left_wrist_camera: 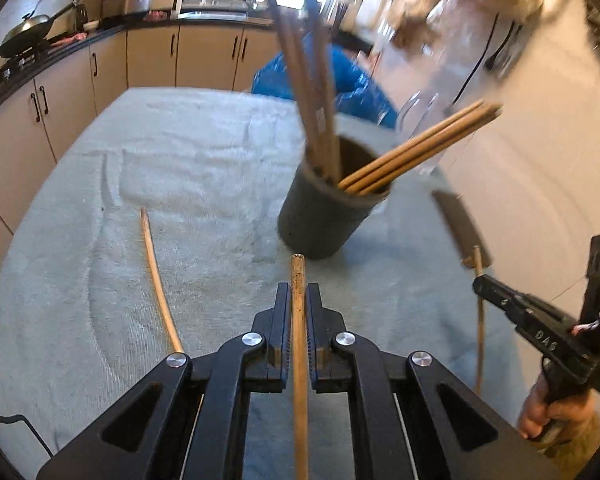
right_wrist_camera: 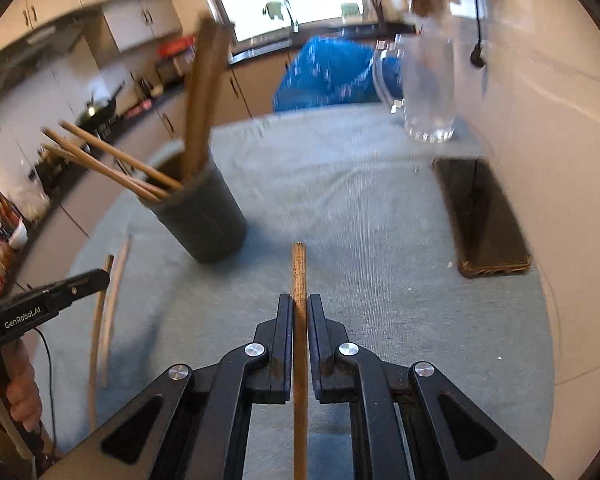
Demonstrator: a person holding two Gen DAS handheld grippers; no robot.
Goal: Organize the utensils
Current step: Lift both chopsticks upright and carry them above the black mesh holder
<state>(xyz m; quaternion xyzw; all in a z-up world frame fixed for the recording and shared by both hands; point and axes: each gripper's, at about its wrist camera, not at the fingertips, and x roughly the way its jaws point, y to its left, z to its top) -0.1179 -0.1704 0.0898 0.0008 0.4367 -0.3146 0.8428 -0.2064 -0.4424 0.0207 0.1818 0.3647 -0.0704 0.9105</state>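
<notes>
Chopsticks clenched, one in my left hand-held gripper (left_wrist_camera: 299, 300) and one in my right hand-held gripper (right_wrist_camera: 300, 308); next, tip each into the holder (left_wrist_camera: 324, 216) just ahead.

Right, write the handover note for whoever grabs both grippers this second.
Left gripper: jaws shut on a chopstick, its tip pointing toward the holder.
Right gripper: jaws shut on a darker chopstick, also aimed toward the holder.
Holder: dark cup standing on the grey-green towel, already carrying several chopsticks.
Done: those chopsticks are in.
Left: drop in both held chopsticks, then the loose pale one lying on the towel left of the left gripper.
Glass mug and phone sit by the wall.
</notes>
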